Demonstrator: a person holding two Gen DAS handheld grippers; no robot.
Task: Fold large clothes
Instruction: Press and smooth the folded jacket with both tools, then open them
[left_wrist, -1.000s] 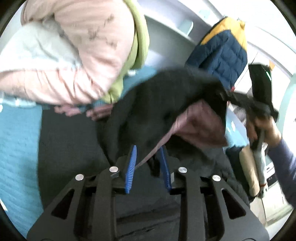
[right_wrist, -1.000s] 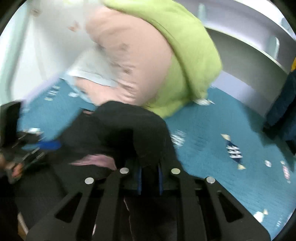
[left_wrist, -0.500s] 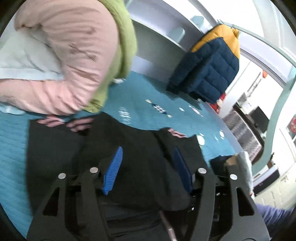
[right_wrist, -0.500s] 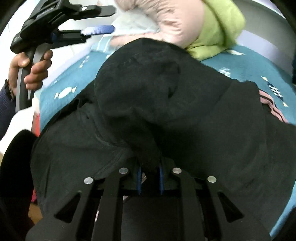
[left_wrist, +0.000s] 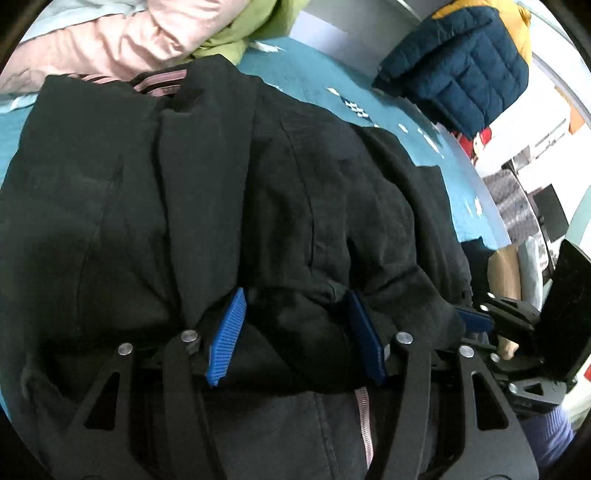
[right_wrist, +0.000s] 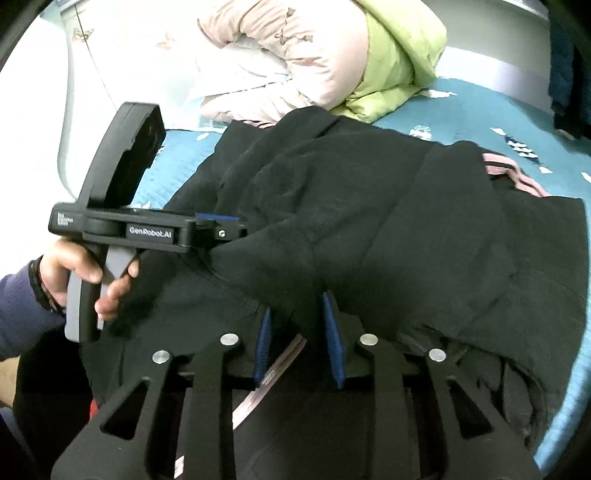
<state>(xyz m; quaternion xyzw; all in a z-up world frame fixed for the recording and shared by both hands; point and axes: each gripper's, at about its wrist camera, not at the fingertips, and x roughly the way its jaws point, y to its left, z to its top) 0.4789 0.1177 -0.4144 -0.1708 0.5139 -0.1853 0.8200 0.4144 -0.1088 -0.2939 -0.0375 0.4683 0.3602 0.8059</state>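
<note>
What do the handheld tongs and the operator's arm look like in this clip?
Both tongs are matte black with angular cut-out finger arms, silver rivets and ribbed blue pads. The left tongs have a pistol grip with a grey trigger, an upright black block behind, and white "GenRobot.AI" lettering on the side. The hand gripping them is bare, with a purple-blue knit sleeve and dark wristband.

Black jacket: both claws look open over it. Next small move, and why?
Probably draw both claws back off the black fleece-lined jacket, then regrip for the next fold. The left claw and right claw both stand open, and the jacket lies folded over on the teal bedspread, so nothing is gripped.
</note>
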